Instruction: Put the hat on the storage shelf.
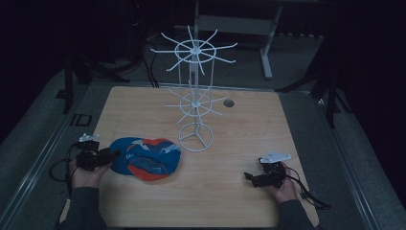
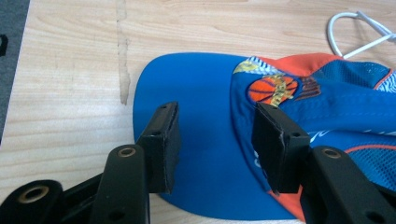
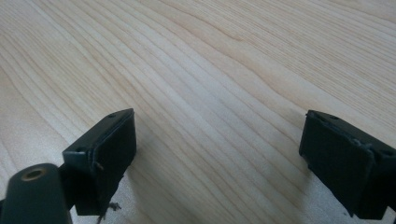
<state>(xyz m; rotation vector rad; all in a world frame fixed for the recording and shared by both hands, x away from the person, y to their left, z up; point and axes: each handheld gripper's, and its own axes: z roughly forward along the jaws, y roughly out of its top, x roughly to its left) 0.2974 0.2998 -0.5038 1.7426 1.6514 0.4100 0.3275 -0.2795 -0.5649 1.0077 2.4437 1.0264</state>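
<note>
A cap point(image 1: 146, 158) lies on the counter point(image 1: 230, 191) at front left, just beside the base of a wire rack point(image 1: 194, 103) standing behind it. The left hand-held gripper point(image 1: 112, 155) straddles the cap's brim; the right hand-held gripper point(image 1: 247, 176) sits well apart at front right.

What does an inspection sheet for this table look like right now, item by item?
Surface: pale wooden table, a worn streak near the cap in the left gripper view.
Job's things: blue and orange cap lying flat; white wire hook stand upright behind it.
Clutter: nothing seen.
Grippers: left claw half closed, astride the cap's brim, pads not pressing; right claw open above bare wood.
Cables: black leads trail from both claws.
Surroundings: dark room, grey floor, a desk frame beyond.
</note>
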